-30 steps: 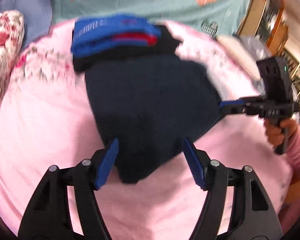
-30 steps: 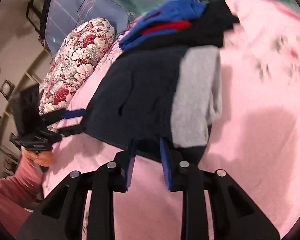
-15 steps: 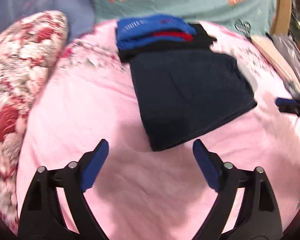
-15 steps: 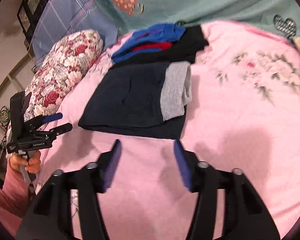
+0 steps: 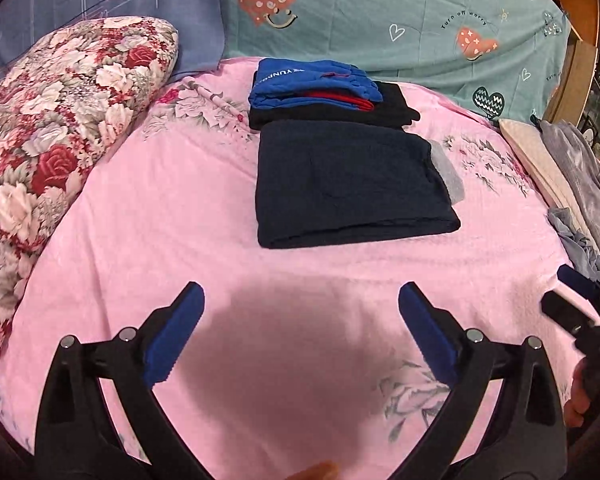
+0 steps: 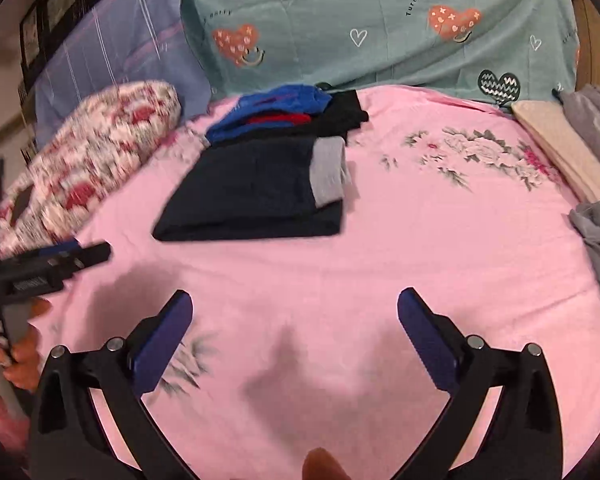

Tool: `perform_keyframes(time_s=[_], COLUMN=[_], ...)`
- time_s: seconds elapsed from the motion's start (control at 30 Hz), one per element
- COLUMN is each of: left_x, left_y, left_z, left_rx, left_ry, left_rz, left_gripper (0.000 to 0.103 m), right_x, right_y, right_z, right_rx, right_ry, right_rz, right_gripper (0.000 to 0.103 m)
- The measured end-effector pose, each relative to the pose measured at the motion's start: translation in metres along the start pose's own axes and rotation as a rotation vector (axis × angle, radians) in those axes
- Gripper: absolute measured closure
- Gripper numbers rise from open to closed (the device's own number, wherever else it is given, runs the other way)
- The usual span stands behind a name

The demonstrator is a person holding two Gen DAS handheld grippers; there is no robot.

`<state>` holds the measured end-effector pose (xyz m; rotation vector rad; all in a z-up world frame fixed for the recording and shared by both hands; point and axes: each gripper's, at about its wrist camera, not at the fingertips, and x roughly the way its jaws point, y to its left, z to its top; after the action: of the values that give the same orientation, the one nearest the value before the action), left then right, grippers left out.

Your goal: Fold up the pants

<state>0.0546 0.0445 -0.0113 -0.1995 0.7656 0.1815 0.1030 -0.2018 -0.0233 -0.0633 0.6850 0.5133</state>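
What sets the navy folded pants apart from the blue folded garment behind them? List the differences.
The navy pants lie straight on the pink sheet; the blue garment sits on top of a black folded piece. The navy pants are dark with a grey band at one edge; the blue garment is bright with red trim and white lettering. The navy pants cover more area. Both are folded flat, untouched by either claw.

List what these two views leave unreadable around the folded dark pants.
- Underside layers of the dark pants: both views, hidden by the top fold.
- Black garment: mostly covered by the blue garment.
- Right gripper: left wrist view, cut off by the edge.
- Floral pillow: right wrist view, motion-blurred.
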Motion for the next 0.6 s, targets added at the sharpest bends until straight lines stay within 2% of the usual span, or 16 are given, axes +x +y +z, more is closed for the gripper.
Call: perform_keyframes(time_s=[0.07,0.3,0.43,0.6], left_x=[-0.007,-0.022,-0.015,-0.008], left_y=[-0.005,-0.028,-0.04,-0.046], left_z=[-0.005,-0.031,-0.045,-0.054], left_rx=[0.005,0.051,0.078,0.113], left_ry=[-0.008,-0.07,-0.039,-0.016], left_rz=[0.003,0.007,-0.033,-0.021], left_gripper=[0.004,0.002,0.002,0.002], right_x=[0.0,-0.002,0.003,0.008], right_y=[0.003,0.009,0.011,0.015], right_z=[-0.008,-0.031,-0.039,-0.041], right_rx=[-0.018,-0.01,-0.016,-0.015], right_ry=[0.008,0.02,0.013,0.008], right_rz=[-0.043,-0.033,-0.059,-0.051], right_gripper=[0.001,0.001,0.001,0.001])
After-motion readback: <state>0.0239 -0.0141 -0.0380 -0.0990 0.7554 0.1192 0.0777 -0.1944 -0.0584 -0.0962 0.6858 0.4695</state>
